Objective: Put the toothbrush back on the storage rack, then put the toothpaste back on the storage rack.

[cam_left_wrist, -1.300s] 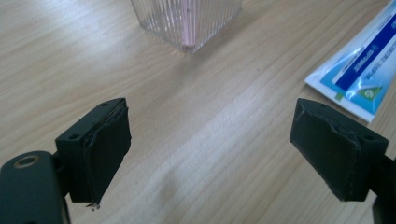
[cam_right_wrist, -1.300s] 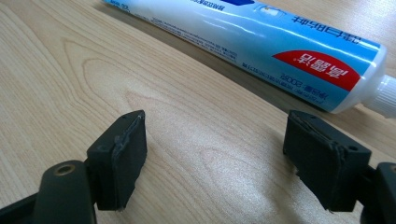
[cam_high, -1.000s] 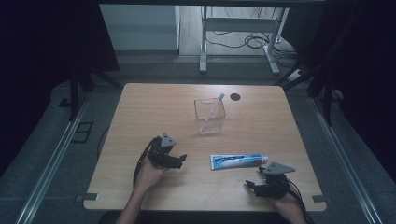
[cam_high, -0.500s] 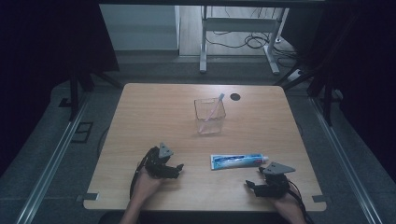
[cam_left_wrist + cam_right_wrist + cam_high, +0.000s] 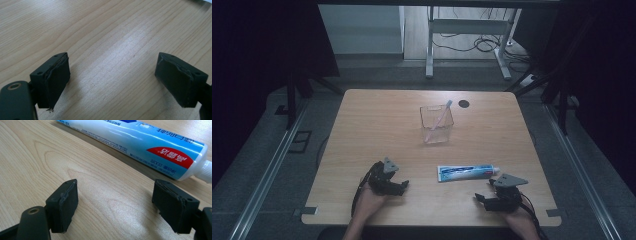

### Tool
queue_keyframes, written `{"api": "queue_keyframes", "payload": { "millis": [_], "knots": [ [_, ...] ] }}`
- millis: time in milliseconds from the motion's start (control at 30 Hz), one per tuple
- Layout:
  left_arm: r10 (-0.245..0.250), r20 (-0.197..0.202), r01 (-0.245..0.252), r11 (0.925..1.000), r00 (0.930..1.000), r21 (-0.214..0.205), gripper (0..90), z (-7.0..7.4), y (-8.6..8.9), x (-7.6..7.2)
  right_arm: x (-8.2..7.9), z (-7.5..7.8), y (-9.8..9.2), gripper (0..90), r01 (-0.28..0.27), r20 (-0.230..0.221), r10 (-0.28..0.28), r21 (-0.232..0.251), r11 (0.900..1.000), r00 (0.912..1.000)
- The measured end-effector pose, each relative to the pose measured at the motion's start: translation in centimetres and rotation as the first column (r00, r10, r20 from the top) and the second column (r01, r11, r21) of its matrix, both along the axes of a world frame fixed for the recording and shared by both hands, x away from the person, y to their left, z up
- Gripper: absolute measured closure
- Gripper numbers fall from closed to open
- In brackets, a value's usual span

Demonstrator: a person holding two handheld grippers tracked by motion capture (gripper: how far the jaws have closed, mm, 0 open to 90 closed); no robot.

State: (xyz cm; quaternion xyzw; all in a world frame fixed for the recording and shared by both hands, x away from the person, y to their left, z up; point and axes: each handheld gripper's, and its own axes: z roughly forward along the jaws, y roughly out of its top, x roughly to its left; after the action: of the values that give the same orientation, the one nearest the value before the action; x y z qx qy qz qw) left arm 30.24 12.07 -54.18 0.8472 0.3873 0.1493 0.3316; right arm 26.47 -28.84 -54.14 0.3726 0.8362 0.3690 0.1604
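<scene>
The blue and white plastic toothpaste tube (image 5: 468, 172) lies flat on the light wooden worktop (image 5: 377, 125), just beyond the right gripper (image 5: 481, 200) and its spread, empty fingers (image 5: 62, 202). The left gripper (image 5: 404, 186) also has its fingers spread, empty.

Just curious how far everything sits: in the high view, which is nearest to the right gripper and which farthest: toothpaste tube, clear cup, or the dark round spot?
From the right gripper:
1. Toothpaste tube, just beyond it.
2. Clear cup, mid-table.
3. Dark round spot, near the far edge.
</scene>
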Motion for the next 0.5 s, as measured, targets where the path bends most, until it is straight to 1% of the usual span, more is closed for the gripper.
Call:
{"api": "queue_keyframes", "payload": {
  "millis": [67,400,500],
  "knots": [
    [0.002,-0.003,-0.002,0.9997,1.0000,-0.024,12.7,-0.18,0.14,0.03,0.00,0.00,0.00,20.6,0.000,0.000,0.000,0.000,1.0000,1.0000],
    [0.002,-0.002,-0.002,0.9997,1.0000,-0.026,12.9,-0.21,0.16,0.00,-0.01,0.01,0.00,20.5,0.001,0.000,-0.001,0.000,1.0000,1.0000],
    [0.002,-0.002,-0.002,0.9997,1.0000,-0.025,12.9,-0.21,0.16,0.00,-0.08,0.17,0.01,22.2,0.010,-0.011,-0.010,-0.009,0.9999,0.9999]
  ]
}}
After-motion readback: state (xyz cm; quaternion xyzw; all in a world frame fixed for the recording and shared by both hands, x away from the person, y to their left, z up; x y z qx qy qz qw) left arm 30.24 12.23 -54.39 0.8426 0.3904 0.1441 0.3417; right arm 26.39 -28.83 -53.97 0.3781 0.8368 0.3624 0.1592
